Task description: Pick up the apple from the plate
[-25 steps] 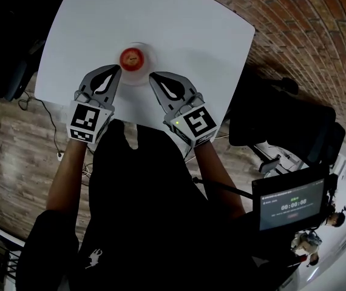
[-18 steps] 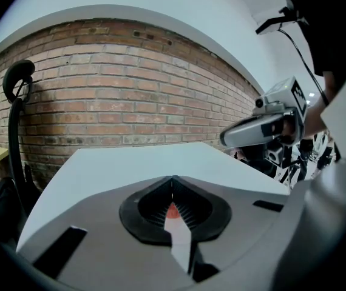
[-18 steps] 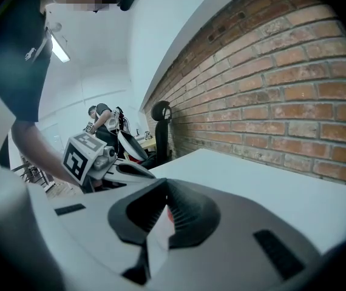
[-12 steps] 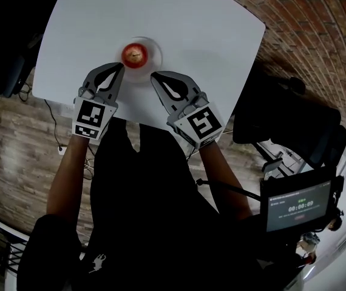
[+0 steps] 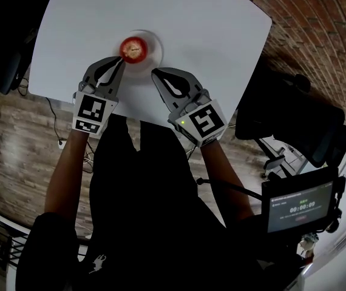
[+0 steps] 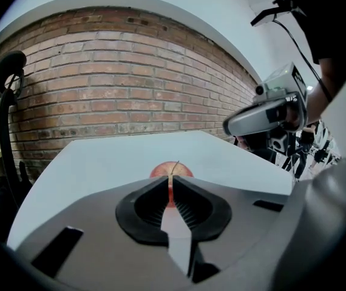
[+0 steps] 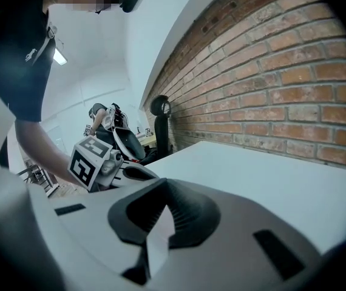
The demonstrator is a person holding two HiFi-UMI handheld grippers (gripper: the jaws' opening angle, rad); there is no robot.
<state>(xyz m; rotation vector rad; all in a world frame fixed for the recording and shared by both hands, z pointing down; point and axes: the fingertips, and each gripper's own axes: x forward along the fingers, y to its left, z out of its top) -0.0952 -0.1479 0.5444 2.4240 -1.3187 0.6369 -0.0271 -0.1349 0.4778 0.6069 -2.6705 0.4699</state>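
Note:
A red apple [image 5: 133, 48] sits on a small white plate [image 5: 155, 48] near the table's front edge. My left gripper [image 5: 121, 63] is shut with nothing in it, its tips at the plate's near rim just short of the apple. In the left gripper view the apple [image 6: 173, 169] shows straight ahead, right behind the closed tips of the left gripper [image 6: 170, 181]. My right gripper [image 5: 155, 73] is also shut and empty, to the right of the plate and apart from it. The right gripper view shows the right gripper [image 7: 163, 185] over bare table; the apple is not seen there.
The white table [image 5: 197, 23] carries only the plate. A brick wall [image 6: 118, 96] stands behind it. A dark chair [image 5: 294, 126] and a small screen [image 5: 299, 206] are off to the right, and the person's dark torso fills the lower head view.
Both grippers have come down toward the table. The left one's tips have drawn closer to the apple, now at the plate's rim. Both stay shut.

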